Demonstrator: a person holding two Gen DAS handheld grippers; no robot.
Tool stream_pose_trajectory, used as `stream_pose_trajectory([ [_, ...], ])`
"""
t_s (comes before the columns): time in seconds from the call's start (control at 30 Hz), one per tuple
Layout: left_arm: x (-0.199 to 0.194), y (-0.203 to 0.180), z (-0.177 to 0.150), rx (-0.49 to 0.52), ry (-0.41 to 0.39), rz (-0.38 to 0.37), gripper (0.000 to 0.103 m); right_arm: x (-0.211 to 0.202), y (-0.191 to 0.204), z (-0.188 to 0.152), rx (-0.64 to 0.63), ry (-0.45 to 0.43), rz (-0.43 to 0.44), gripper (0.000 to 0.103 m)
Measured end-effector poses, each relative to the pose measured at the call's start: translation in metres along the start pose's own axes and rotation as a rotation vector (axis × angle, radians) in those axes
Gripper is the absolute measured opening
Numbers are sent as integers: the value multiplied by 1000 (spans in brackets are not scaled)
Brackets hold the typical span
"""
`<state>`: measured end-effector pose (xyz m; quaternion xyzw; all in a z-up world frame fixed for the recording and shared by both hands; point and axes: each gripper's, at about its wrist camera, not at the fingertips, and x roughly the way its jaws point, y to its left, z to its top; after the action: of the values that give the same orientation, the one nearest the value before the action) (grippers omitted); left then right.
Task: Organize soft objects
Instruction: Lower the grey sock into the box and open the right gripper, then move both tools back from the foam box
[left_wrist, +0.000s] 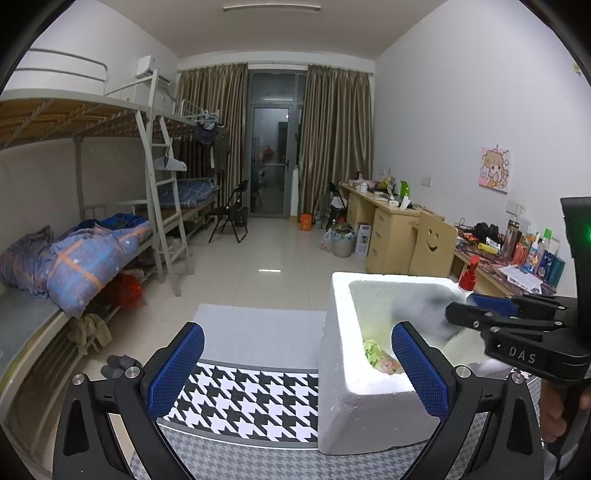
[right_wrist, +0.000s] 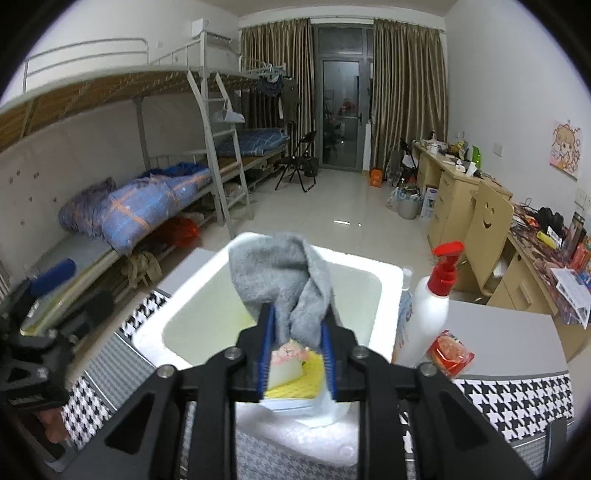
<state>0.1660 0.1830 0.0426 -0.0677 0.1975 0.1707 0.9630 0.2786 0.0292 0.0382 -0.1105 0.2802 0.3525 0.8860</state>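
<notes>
In the right wrist view, the right gripper (right_wrist: 297, 332) held a crumpled grey soft cloth (right_wrist: 284, 280) at frame centre, jaws narrow around it, directly over the white foam box (right_wrist: 388, 291); the left gripper (left_wrist: 295, 373) stood wide and empty beside the box.

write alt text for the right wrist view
The right tongs hold a grey cloth over an open white foam box on a houndstooth-covered table. A white pump bottle with a red top stands beside the box, with a dorm room behind.
</notes>
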Motion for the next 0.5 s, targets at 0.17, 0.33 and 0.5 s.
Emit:
stream_pose_trajectory([
  [0.17,0,2,0,2,2,-3,102,-4,-3,-2,1,-10,-9,64],
  [0.33,-7,-1,-2,7,-10,-15,102,-17,-6,-4,14,-26,4,69],
  [0.5,-19,-13,-1,16,-26,-24,102,-38,-7,-9,37,-56,10,74],
])
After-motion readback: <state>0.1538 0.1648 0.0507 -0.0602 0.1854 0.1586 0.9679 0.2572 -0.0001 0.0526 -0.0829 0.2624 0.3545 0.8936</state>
